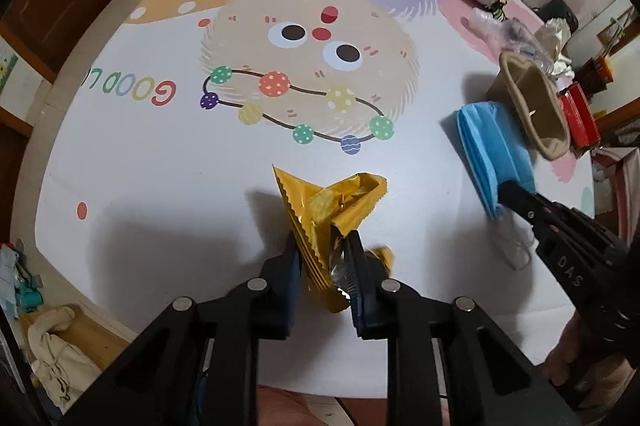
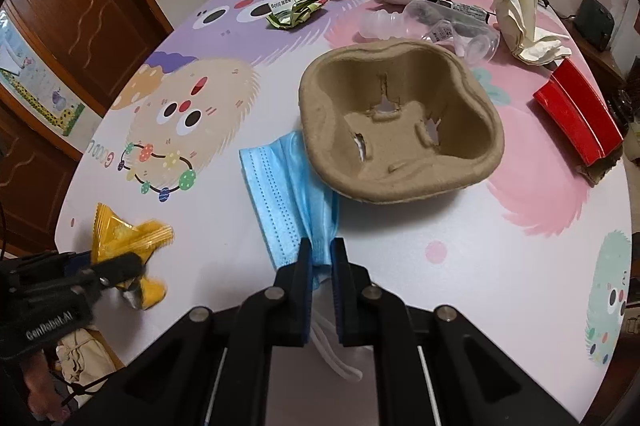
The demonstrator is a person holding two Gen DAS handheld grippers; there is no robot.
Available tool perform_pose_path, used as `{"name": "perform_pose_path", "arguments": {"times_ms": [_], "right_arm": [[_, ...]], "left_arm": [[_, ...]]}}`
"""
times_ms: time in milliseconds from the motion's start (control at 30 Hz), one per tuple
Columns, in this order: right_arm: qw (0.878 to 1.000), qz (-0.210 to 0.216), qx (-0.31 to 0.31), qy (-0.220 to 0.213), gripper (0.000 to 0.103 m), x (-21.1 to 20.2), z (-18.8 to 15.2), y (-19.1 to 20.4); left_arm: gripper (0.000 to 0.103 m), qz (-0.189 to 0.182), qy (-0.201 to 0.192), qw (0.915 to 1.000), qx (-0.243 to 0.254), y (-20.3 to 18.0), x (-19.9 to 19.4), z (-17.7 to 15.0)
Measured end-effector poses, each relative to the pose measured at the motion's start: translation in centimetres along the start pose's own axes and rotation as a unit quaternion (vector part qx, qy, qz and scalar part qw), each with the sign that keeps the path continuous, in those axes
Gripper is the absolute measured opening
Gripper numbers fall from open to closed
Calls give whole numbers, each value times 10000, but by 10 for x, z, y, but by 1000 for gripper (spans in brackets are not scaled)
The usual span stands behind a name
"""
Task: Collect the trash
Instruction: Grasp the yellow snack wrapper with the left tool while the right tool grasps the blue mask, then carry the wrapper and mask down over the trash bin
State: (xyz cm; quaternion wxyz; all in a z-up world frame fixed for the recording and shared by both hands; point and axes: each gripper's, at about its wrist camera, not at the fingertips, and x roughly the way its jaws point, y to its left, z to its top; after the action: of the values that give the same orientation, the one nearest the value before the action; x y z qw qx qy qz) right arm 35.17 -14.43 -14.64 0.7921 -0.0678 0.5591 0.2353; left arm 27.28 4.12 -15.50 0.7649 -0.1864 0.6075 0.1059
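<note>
In the left wrist view, the left gripper (image 1: 322,246) at bottom centre is clamped on a crumpled gold foil wrapper (image 1: 332,210), whose serrated edge sticks up between the two pads onto the cartoon-printed table (image 1: 160,162). At the right edge the right gripper (image 1: 508,192) reaches in from the lower right, its tip on the near end of a blue face mask (image 1: 492,146). Just beyond the mask a brown pulp cup carrier (image 1: 532,102) stands tilted, with a red box (image 1: 580,114) beside it. In the right wrist view, the right gripper (image 2: 322,246) at bottom centre is pinched on the near edge of the face mask (image 2: 280,182), its white ear loop (image 2: 332,350) trailing below the pads. The cup carrier (image 2: 400,122) fills the centre, overlapping the mask's far end. At lower left the left gripper (image 2: 132,264) grips the gold wrapper (image 2: 120,234). A crushed clear plastic bottle (image 2: 448,22) and crumpled white paper (image 2: 520,14) lie at upper right.
</note>
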Motion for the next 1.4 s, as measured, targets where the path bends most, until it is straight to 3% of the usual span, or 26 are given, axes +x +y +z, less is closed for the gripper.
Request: {"name": "perform_pose_path", "arguments": {"times_ms": [267,567,1033,1200,1400], "right_arm": [[9998,52,201,38,4,-13,-1,8],[9989,189,357,-248,3,-69,-20,37],[9928,126,953,-714,3,-145,-83,80],[9887,-4,1257,-818,3,-160,-113,94],[9865,-76,1526,-594,3,-159,-154,105]], "left_arm": [[11,-219,-128,9996,79,13,-32,-3],[8,-538,-376,9964,531,28,-91,-19],[8,-1088,-781,9777,1615,40,-166,-65],[8,-1230,-685,9703,1968,44,-173,-90],[8,-1317,-327,9674,2136,44,-158,-120]]}}
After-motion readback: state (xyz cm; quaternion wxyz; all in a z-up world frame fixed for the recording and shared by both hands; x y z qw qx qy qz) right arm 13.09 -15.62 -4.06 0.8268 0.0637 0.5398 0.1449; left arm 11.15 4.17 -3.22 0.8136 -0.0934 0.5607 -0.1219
